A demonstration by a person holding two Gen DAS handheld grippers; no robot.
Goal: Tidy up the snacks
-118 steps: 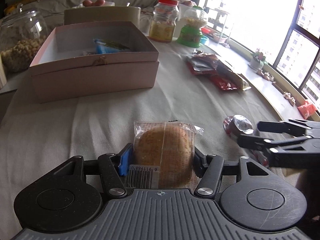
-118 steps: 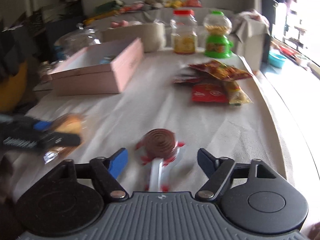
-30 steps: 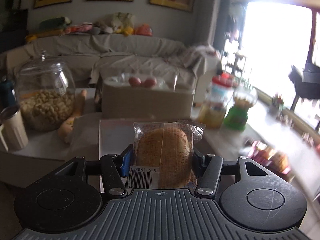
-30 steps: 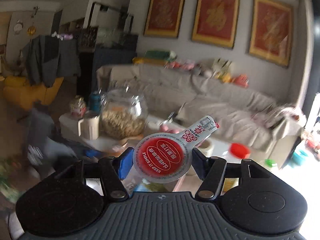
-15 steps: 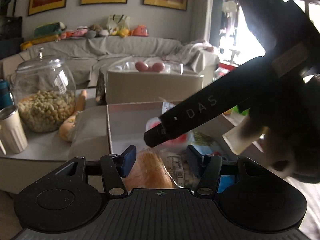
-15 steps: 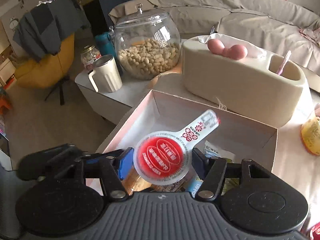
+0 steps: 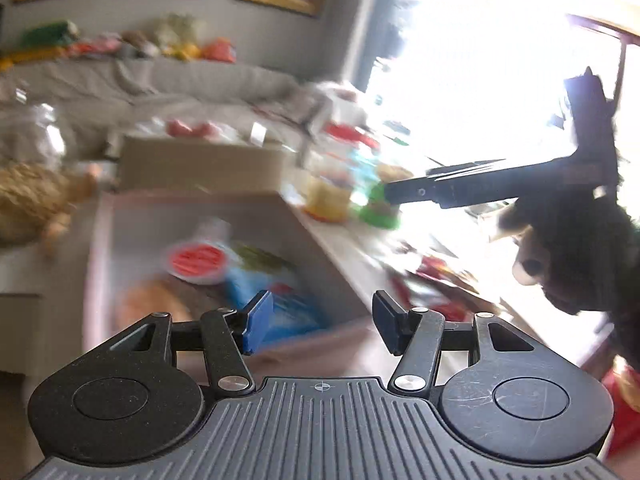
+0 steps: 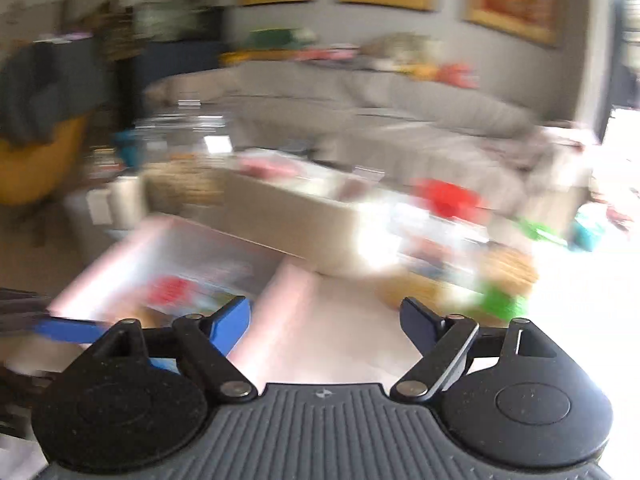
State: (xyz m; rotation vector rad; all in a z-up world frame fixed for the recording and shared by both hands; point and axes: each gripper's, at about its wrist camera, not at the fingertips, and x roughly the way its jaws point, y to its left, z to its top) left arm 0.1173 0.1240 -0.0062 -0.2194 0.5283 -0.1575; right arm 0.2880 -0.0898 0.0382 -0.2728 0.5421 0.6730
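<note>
Both views are motion-blurred. The pink box [image 7: 304, 220] holds the wrapped bun [image 7: 152, 304], the round red-lidded snack [image 7: 198, 260] and blue packets [image 7: 284, 312]. My left gripper [image 7: 320, 320] is open and empty just above the box's near edge. My right gripper [image 8: 326, 322] is open and empty over the box's right side [image 8: 280, 300]; its fingers [image 7: 460, 192] show in the left wrist view, above the table right of the box. The red snack [image 8: 172, 288] shows blurred in the box.
A beige container [image 7: 200, 164] stands behind the box. A glass jar of nuts [image 7: 28, 184] is at the left. A red-capped jar [image 7: 332, 184] and a green dispenser [image 7: 380, 208] stand right of the box. Red snack packets [image 7: 436, 280] lie on the table at right.
Both grippers have let go: the bun and the red-lidded snack now lie in the box. Both grippers have opened and are swinging right, away from the box.
</note>
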